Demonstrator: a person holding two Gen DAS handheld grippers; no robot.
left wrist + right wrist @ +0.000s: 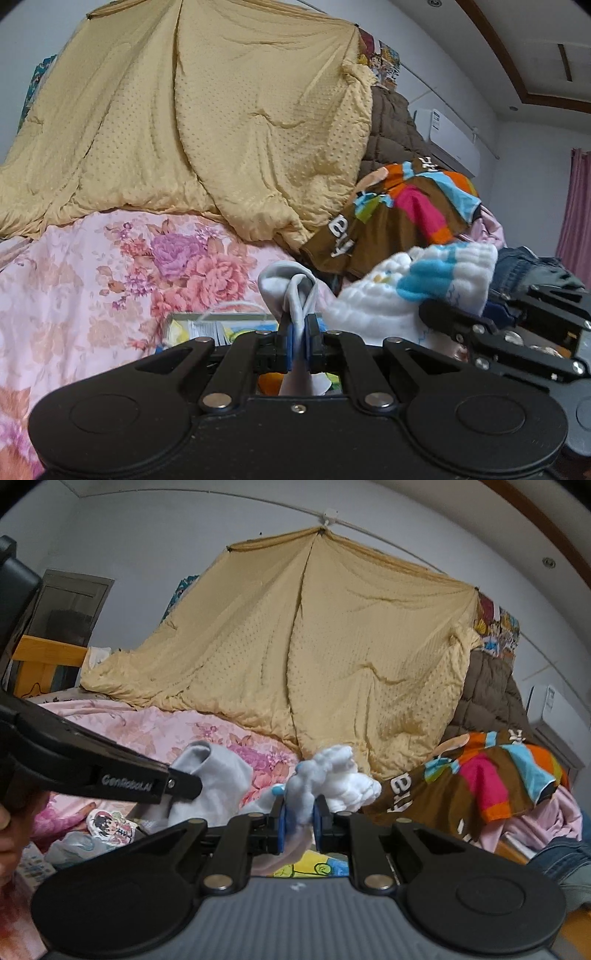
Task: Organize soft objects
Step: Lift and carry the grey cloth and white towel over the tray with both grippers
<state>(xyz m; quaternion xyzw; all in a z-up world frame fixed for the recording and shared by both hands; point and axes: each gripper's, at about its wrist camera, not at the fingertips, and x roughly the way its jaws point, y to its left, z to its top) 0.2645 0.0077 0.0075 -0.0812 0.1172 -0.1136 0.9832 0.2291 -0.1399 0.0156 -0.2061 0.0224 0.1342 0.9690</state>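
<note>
Pinching a fold of pale grey cloth (295, 291) between its blue pads, my left gripper (298, 345) is all but closed, the fabric looping up in a soft arch just ahead of the fingertips and trailing down between the jaws below. My right gripper (300, 821) is clamped on a fluffy white towel (332, 775) with turquoise stripes, its pads standing a little apart because the thick terry bunches between them. In the left wrist view that same towel (417, 288) spreads out to the right of the grey cloth, with the right gripper's black linkage lying across its lower edge. In the right wrist view the left gripper's black finger reaches in from the left with the grey cloth (210, 779) draped at its tip, and part of a hand (9, 834) shows at the left edge. Both pieces hang just above a bed covered by a pink floral bedspread (110, 266). Behind them a large mustard-yellow quilt (207, 122) hangs spread like a tent down onto the bed. To its right lies a brown garment with bright orange, pink and blue patches (402, 210), and denim jeans (524, 266) sit at the far right. A white air conditioner (448, 138) is mounted on the wall beyond.
</note>
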